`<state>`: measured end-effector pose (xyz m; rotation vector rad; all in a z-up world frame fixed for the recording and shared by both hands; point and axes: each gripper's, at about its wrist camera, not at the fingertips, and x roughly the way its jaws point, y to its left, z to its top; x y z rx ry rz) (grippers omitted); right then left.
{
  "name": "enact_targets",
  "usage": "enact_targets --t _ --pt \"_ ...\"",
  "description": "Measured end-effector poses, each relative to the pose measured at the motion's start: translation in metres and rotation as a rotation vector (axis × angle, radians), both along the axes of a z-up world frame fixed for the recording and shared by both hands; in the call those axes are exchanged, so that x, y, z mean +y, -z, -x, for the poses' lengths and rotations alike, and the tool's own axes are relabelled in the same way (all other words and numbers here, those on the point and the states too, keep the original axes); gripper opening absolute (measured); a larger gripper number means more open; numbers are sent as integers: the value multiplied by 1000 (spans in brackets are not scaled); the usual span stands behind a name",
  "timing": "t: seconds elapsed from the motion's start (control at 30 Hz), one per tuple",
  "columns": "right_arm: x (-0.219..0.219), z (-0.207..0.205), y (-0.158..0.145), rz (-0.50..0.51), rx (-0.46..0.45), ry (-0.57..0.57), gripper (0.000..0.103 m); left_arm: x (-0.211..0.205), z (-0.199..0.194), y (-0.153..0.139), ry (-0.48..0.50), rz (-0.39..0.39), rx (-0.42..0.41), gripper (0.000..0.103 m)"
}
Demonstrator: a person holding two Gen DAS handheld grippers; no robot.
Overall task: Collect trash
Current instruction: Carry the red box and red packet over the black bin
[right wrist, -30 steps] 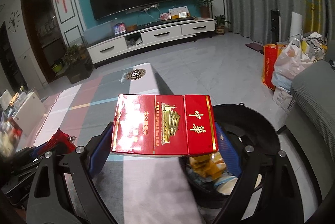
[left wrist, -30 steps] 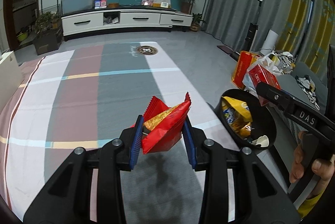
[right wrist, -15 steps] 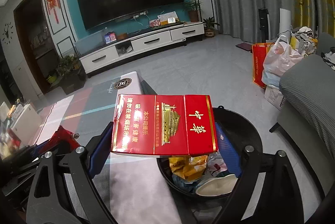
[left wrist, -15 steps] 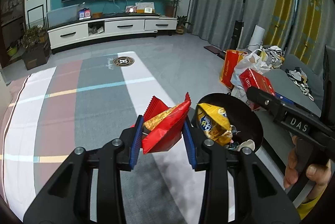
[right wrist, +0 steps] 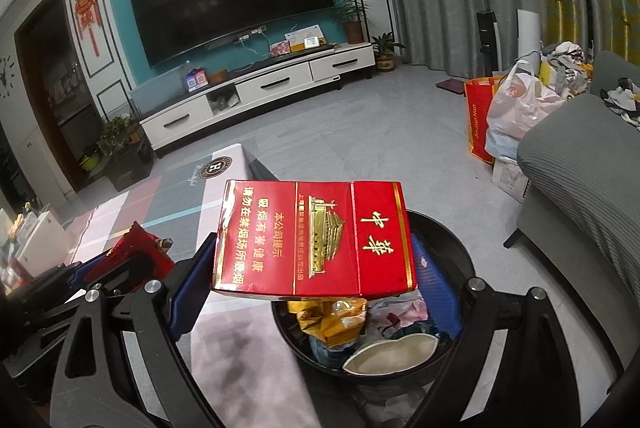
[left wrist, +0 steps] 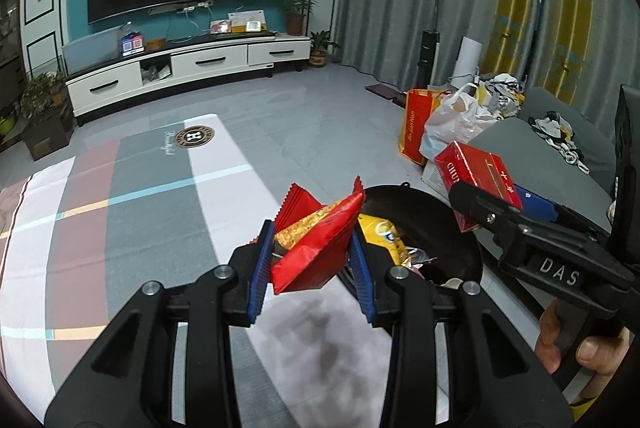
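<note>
Bin (right wrist: 460,260) nearer, striped tablecloth (left wrist: 120,228), tiled floor (left wrist: 300,124)

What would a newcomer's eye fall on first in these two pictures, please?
Probably the big red cigarette carton, gripped in the right hand-held gripper above the black trash bin. Next, the crumpled red snack wrapper clamped in the left hand-held gripper, at the bin's near-left edge.

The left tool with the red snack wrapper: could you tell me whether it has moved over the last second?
Yes. The left tool, gripping the red snack wrapper, has travelled toward the black trash bin; the wrapper's tip now overlaps the bin's rim.
</note>
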<state>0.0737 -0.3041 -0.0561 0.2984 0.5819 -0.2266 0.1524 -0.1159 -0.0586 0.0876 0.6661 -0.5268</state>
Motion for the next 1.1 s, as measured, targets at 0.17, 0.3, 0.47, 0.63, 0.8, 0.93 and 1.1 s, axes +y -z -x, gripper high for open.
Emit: enact_targets --t 0.17,0.3,0.47,0.63,0.8,0.93,1.1 --pt "-11 6 2 -5 4 23 89 -18 -2 -2 29 -2 -9 37" --pt "-19 9 4 -10 9 42 89 -33 -5 -2 53 -5 -16 37" --pt "-29 14 6 -12 10 63 89 -48 -7 0 76 -8 -17 38" --pt "-37 17 8 -10 16 77 89 -58 -8 2 90 -13 -18 38" --pt "-46 22 11 -15 23 101 89 -69 -7 5 105 -18 -19 38" --pt "-52 24 13 -18 29 112 89 -78 -6 8 118 -25 -20 37" --pt "-60 27 15 -21 34 125 89 -89 -6 10 134 -32 -21 37"
